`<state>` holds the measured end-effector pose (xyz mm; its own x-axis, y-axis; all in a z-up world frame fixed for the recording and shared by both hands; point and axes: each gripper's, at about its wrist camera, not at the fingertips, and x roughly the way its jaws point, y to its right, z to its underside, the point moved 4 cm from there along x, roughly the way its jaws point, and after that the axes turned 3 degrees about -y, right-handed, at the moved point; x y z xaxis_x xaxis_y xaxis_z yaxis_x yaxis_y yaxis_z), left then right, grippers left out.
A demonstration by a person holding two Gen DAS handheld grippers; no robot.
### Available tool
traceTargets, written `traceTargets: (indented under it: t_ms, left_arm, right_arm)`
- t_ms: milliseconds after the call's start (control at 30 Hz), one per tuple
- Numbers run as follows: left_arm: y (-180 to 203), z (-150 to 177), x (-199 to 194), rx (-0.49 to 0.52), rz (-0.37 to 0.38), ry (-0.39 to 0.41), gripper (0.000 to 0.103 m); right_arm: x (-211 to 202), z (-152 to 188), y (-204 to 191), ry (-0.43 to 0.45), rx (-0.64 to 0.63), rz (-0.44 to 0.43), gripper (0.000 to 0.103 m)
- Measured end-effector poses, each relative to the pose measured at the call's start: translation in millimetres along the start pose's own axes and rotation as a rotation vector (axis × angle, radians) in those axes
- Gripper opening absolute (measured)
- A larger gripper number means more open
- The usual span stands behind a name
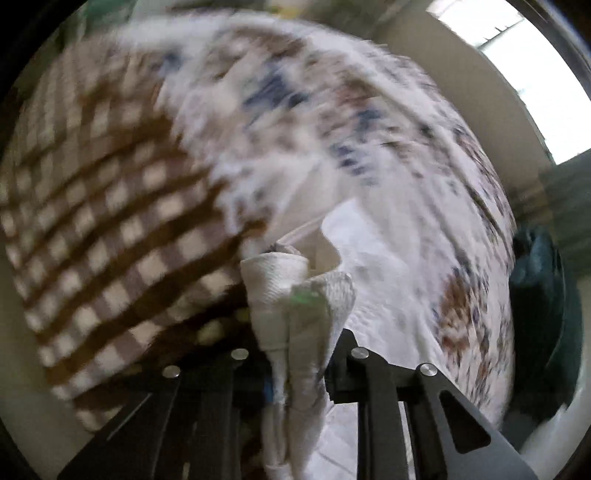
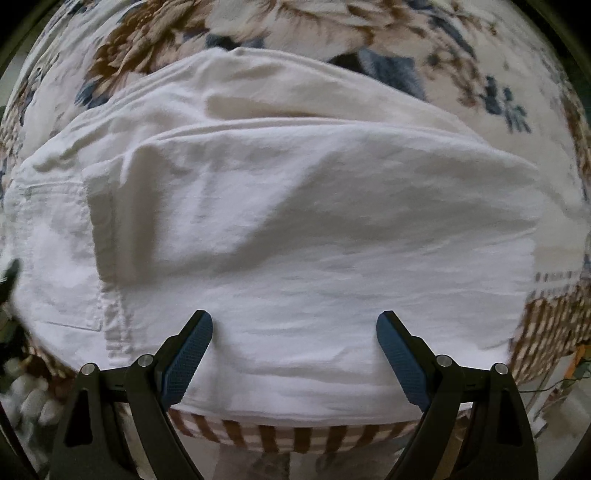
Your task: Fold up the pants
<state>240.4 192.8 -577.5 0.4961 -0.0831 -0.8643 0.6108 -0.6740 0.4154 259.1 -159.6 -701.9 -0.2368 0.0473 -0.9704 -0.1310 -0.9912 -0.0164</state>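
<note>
White cotton-like cloth, thin and soft, is what the pants (image 2: 280, 229) seem to be made of. They lie spread on a bed cover (image 2: 332, 29) with a flower print and a brown check border, and they fill most of the right wrist view. I judge them light and limp: they will sag and wrinkle when lifted, they will not break, and they should not slip much between textured pads.

A bunched edge of the pants is pinched in the left gripper (image 1: 295, 325), whose jaws stand almost together with the cloth pressed between them. From that pinch the white cloth runs away over the flowered cover. This view is blurred, so I cannot tell which part of the pants it holds.

Above the near edge of the pants the right gripper (image 2: 294, 339) hangs with its jaws wide apart, pointing steeply down. It holds nothing, and whether the blue pads (image 2: 190, 354) touch the cloth I cannot tell.

Because the cloth is so soft, one pinch will only drag it into a rope. In my judgement a second hold on an edge or thick seam of the pants, well apart from the first pinch, will keep the fold line straight.
</note>
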Motion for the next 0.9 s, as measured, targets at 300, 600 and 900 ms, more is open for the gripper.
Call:
traceTargets:
  t_ms: [300, 600, 900]
  left_arm:
    - [106.7, 30.3, -69.0, 0.335, 0.047, 0.055, 0.016]
    - [206.5, 117.6, -89.9, 0.589, 0.086, -0.02, 0.015]
    - [275.9, 241.3, -43.0, 0.847, 0.074, -0.169, 0.015]
  right_arm:
    - [-38.8, 12.9, 48.4, 0.096, 0.01, 0.06, 0.093]
    - [-76.3, 32.4, 139.3, 0.148, 0.102, -0.023, 0.093]
    - [-69.8, 54.1, 282.3, 0.176, 0.301, -0.065, 0.093]
